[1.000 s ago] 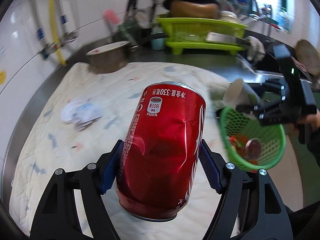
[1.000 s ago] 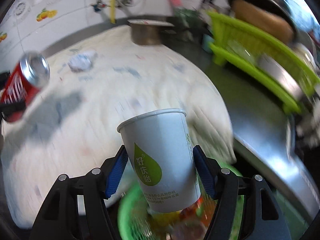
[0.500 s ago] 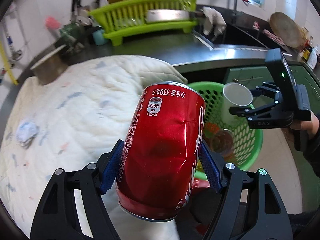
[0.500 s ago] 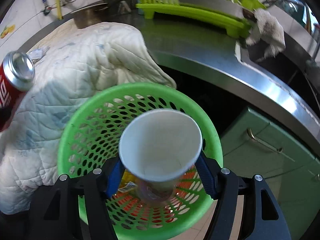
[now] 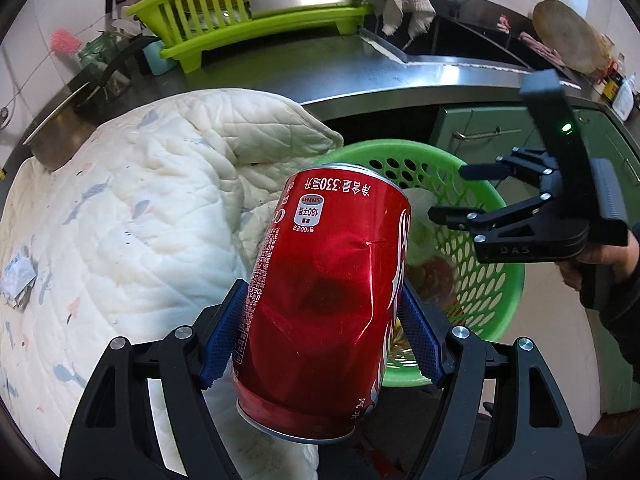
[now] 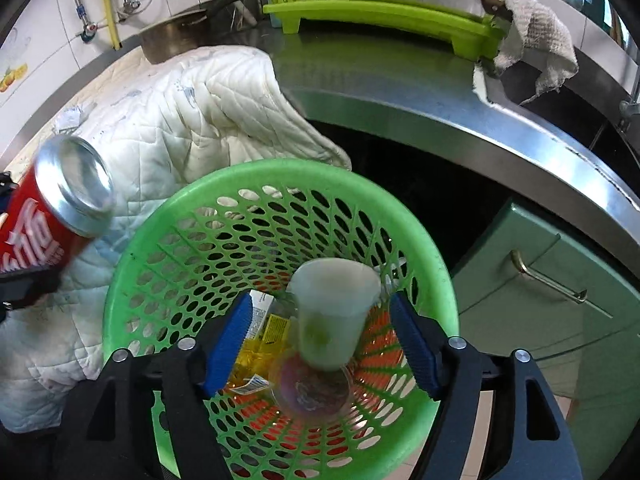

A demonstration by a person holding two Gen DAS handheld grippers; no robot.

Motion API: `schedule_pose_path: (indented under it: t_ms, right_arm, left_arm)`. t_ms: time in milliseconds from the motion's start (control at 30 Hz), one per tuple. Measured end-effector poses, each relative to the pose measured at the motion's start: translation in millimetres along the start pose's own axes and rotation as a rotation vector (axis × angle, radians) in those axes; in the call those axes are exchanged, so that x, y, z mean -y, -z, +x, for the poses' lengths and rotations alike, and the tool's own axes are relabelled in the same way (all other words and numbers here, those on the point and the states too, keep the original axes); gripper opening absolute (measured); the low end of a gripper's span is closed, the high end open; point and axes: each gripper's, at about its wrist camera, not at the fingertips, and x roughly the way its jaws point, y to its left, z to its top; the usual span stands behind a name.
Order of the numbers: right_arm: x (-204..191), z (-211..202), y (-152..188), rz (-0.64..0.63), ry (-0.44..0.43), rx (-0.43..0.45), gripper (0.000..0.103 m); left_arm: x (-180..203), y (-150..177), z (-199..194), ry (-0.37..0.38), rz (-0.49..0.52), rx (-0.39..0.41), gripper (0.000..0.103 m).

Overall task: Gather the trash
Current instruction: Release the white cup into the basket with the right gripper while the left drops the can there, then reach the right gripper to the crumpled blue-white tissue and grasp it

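Observation:
My left gripper (image 5: pixel 320 336) is shut on a dented red cola can (image 5: pixel 328 300), held above the quilt's edge beside the green mesh basket (image 5: pixel 492 280). The can also shows at the left of the right wrist view (image 6: pixel 48 216). My right gripper (image 6: pixel 324 344) is open above the basket (image 6: pixel 160 264); it also shows in the left wrist view (image 5: pixel 452 192). The white paper cup (image 6: pixel 332 312) is free of the pads, inside the basket among wrappers (image 6: pixel 264 336) and a round lid (image 6: pixel 312 388).
A white quilt (image 5: pixel 120 220) covers the counter, with a crumpled paper scrap (image 5: pixel 18 276) at its left. A lime dish rack (image 5: pixel 248 16), a steel pot (image 6: pixel 176 40), a rag (image 6: pixel 536 36) and the sink lie behind. Green cabinet doors (image 6: pixel 552 304) stand right of the basket.
My right gripper has opened and let go of the paper cup, which has dropped into the basket. My left gripper has carried the can closer to the basket.

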Motion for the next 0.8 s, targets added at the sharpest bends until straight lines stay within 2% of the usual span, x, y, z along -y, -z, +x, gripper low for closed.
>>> schedule_pose_path:
  t_ms: [467, 567, 800]
  right_arm:
    - [9.0, -46.8, 3.0, 0.022, -0.003, 0.11, 0.076]
    - [9.6, -54.7, 6.4, 0.024, -0.005, 0.123, 0.076]
    - [11.9, -64.1, 9.1, 0.037, -0.01, 0.136, 0.076]
  left_arm:
    - [26.5, -7.2, 37.0, 0.03, 0.034, -0.083, 0.074]
    - [29.6, -7.2, 42.9, 0.042, 0.025, -0.097, 0.077]
    - [31.0, -5.9, 38.9, 0.051, 0.023, -0.084, 0.08]
